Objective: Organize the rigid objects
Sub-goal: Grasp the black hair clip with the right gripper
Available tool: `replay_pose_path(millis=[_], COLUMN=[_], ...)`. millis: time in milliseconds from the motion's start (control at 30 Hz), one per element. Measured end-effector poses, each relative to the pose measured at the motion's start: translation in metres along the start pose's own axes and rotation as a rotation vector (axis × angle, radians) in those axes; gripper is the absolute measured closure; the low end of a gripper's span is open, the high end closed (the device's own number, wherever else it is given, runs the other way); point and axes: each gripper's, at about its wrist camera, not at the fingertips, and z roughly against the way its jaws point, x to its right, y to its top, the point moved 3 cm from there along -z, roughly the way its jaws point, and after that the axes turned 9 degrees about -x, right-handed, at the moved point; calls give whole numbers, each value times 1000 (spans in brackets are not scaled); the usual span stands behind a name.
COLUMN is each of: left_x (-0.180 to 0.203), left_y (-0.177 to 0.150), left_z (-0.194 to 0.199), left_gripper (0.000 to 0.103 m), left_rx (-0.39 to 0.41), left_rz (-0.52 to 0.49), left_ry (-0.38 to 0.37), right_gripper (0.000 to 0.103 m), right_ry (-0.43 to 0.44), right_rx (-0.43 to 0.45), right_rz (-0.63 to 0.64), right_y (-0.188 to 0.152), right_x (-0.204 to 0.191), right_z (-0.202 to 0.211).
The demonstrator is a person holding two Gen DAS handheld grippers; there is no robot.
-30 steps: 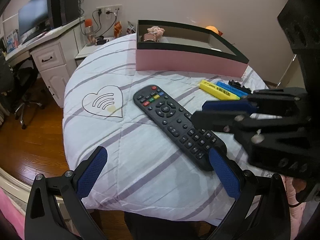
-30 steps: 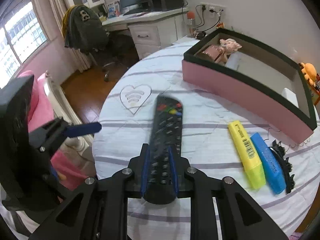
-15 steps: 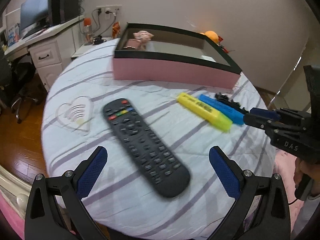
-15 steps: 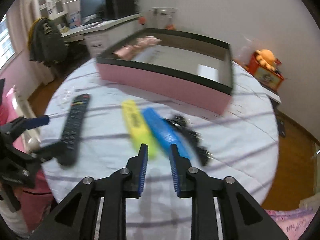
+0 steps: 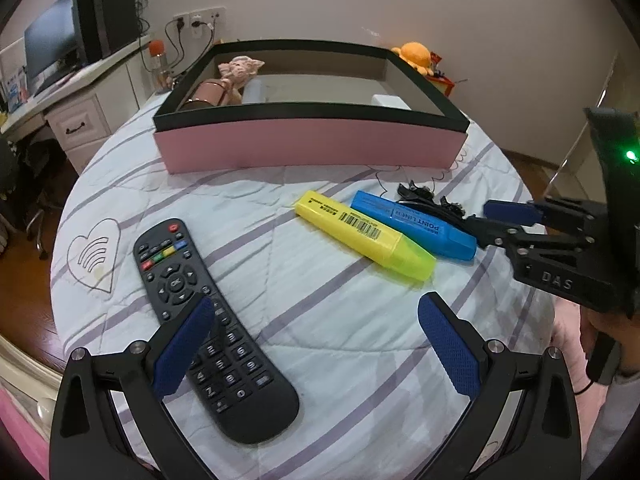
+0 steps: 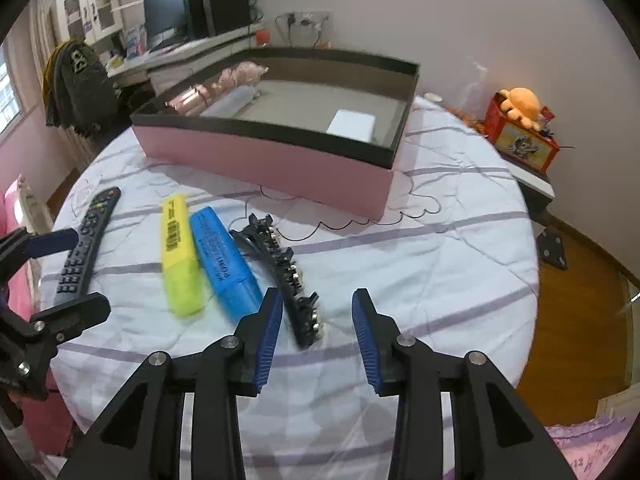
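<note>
A black remote control [image 5: 208, 324] is laid flat near the table's [image 5: 320, 320] left front edge. A yellow highlighter [image 5: 364, 236] and a blue highlighter [image 5: 416, 226] are laid side by side, touching, toward the right edge. A black hair clip [image 6: 284, 276] is laid just beside the blue one.

Bare tablecloth [image 6: 420, 280] beside hair clip [image 6: 286, 272]

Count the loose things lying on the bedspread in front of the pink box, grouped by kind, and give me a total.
Highlighters: 2, the yellow one and the blue one
Remote control: 1
Black hair clip: 1
Total: 4
</note>
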Motion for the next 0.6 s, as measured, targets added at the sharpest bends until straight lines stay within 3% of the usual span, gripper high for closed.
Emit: replay_pose_path(millis=[400, 500, 600], left_x=[-1, -3, -5], left_y=[10, 14, 19], left_z=[-8, -7, -5], left_gripper=[0, 0, 0], left_rx=[-21, -15, -5], left_rz=[-17, -10, -7], left_ry=[17, 11, 4], right_gripper=[66, 86, 86], right_ry=[47, 66, 69], right_rx=[-70, -77, -64], right_rz=[151, 157, 145], right_y=[22, 22, 18], right_x=[-16, -20, -25], right_z=[-23, -22, -16])
